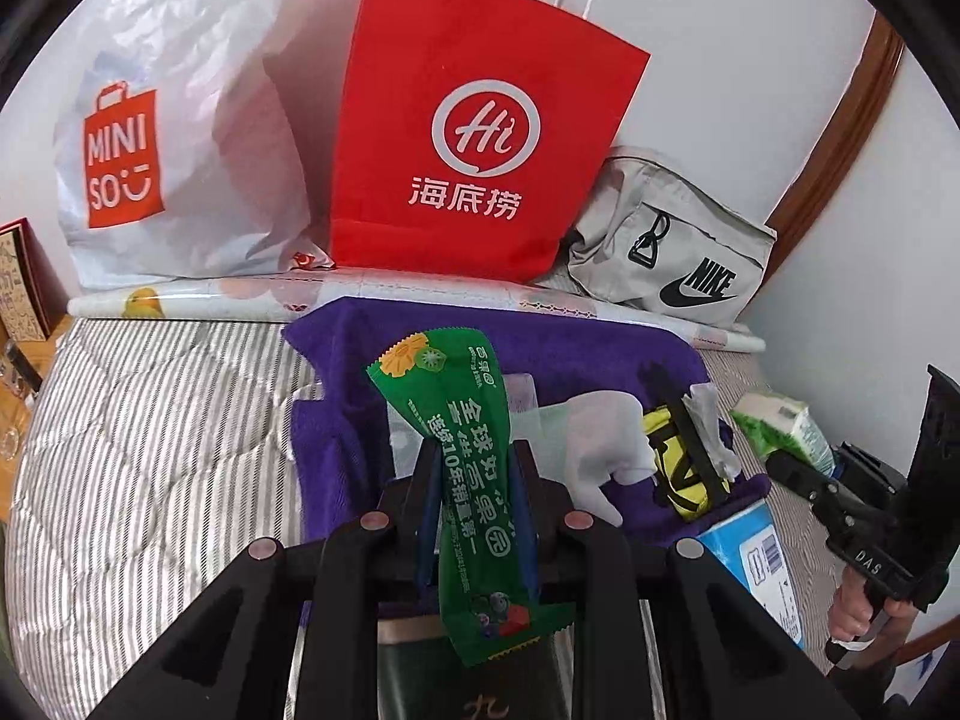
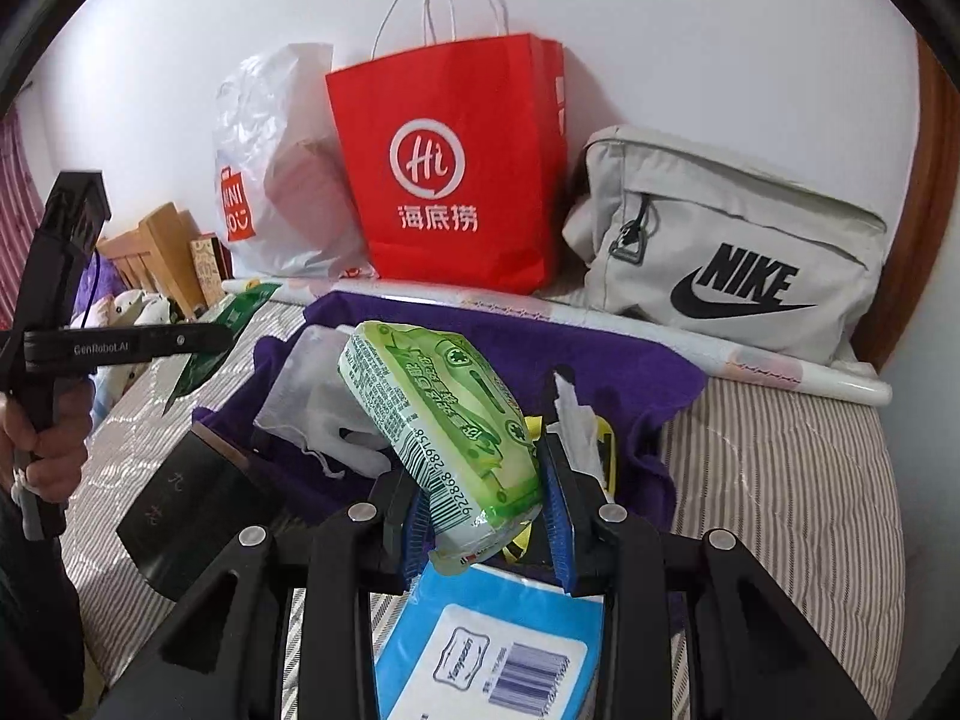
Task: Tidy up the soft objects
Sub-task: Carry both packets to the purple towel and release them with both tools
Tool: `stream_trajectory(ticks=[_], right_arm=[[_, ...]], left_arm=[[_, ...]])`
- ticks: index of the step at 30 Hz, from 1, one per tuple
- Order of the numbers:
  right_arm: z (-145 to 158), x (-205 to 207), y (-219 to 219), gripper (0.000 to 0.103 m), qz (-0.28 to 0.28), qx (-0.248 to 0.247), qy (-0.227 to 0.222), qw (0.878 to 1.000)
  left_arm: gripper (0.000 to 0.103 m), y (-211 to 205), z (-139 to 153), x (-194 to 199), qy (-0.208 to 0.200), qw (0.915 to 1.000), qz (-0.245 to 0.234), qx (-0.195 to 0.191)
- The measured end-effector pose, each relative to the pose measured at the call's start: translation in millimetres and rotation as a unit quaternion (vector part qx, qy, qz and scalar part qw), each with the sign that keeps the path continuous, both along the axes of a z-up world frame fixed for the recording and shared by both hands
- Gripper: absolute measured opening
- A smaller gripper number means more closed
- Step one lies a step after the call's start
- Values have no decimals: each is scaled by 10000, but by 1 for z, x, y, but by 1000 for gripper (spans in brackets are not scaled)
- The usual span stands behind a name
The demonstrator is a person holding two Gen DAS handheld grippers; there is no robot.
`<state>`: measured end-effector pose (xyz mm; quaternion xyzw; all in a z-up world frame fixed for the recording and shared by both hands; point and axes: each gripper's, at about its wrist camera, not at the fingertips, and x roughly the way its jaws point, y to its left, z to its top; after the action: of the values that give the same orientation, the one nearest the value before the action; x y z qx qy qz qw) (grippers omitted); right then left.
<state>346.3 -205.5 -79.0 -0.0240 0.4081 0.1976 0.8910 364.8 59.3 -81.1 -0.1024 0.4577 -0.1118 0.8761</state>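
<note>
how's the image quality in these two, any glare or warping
Left wrist view: strong fisheye bending, dark corners, the red paper bag sharp, soft glare on the white plastic bag. Right wrist view: the same warping, even daylight, the print on the green tissue pack readable.

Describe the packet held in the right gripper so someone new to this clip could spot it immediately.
Start at the red paper bag against the wall, then drop to the purple towel on the striped bed. Above it, the right gripper clamps a pale green tissue pack. Unlike the flat dark green sachet in the left gripper, it is plump, with a barcode along one edge.
</note>
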Motion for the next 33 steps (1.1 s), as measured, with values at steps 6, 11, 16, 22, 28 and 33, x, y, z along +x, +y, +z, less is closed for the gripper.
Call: stream_trajectory(ticks=[6, 11, 16, 22, 28, 33], right_arm=[[-12, 12, 3, 34, 63, -42, 111, 9999], [-22, 23, 6, 34, 109, -138, 230, 9996], [-30, 30, 10, 34, 153, -218, 350, 9990], [-37, 37, 13, 34, 190, -243, 471, 9984], [-39, 42, 14, 34, 186, -248, 510, 9982], [-44, 45, 17, 34, 246, -255, 625, 9974]], left_arm=[[21, -1, -11, 16, 130, 9998, 1, -115], [21, -4, -19, 28, 237, 9995, -45, -218], [21, -8, -27, 37, 305, 9992, -78, -234], [22, -9, -31, 41, 335, 9991, -109, -251], [22, -13, -37, 45, 384, 9989, -167, -223], [24, -16, -40, 49, 448, 9986, -207, -199]])
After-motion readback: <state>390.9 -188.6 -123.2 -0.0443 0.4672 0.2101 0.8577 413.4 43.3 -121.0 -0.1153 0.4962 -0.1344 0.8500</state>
